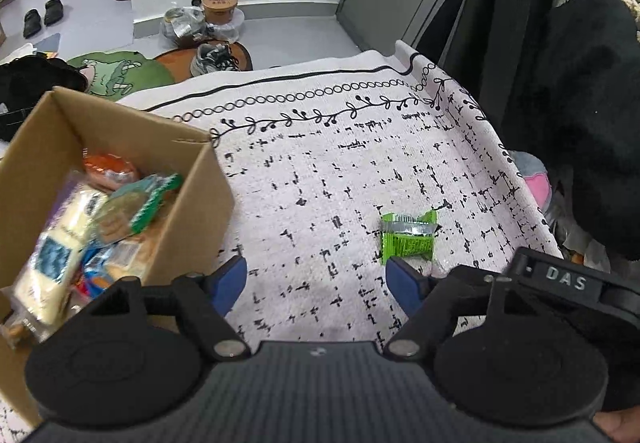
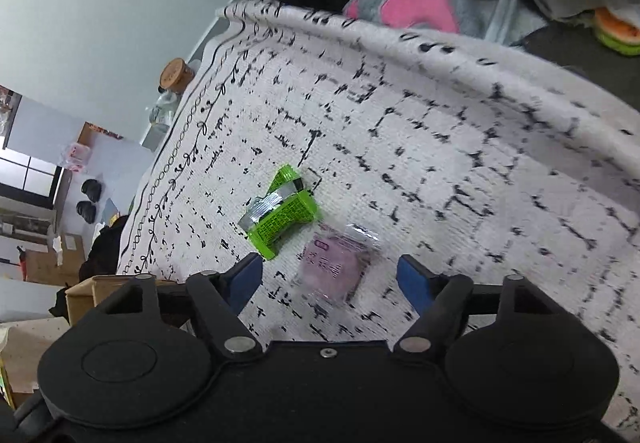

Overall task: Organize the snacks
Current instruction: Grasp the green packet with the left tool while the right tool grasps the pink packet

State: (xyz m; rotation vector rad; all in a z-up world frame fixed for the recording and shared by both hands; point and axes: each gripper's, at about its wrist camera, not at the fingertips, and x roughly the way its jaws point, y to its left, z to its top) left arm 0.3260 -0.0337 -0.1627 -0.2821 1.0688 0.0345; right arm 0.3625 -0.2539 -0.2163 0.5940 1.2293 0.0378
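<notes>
most snacks sit in my cardboard box (image 1: pixel 200 199), while a green packet (image 2: pixel 280 213) and pink packet (image 2: pixel 338 267) remain on the surface (image 2: pixel 440 163); both jaws wide open, empty.

We cannot read the print on the pale pink packet (image 2: pixel 338 267), which is smeared by blur in the right wrist view. The snacks piled in the cardboard box (image 1: pixel 192 179) are blurred too, their labels unreadable, and the box runs off the left edge. The green packet (image 1: pixel 408 239) hides its lower corner behind a blue fingertip (image 1: pixel 402 283).
</notes>
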